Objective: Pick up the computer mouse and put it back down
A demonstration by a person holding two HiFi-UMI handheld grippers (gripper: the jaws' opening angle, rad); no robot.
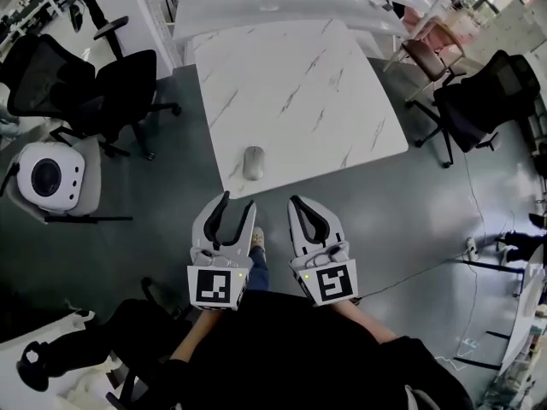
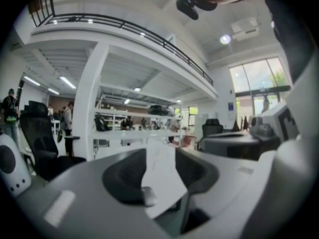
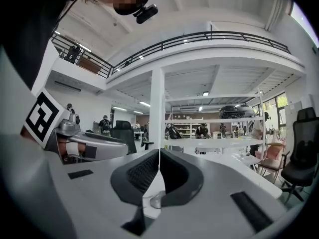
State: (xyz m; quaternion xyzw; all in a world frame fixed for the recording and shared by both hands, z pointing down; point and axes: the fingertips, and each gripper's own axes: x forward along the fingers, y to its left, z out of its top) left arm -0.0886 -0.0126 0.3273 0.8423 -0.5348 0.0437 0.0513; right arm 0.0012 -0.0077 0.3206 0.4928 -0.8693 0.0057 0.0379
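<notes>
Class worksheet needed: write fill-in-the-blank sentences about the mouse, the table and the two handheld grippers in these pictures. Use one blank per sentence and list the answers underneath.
1. The mouse lies on the ___, near the edge closest to the person.
2. The left gripper has its jaws ___, gripping nothing.
3. The right gripper has its jaws ___, tips together.
4. The mouse is held by ___ gripper.

Missing words: table; open; shut; neither.

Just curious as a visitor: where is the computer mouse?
Find the square white table with grey marble veins on the dark floor. Near its edge closest to the person lies a small oval pale-grey computer mouse, the only thing on it.
</notes>
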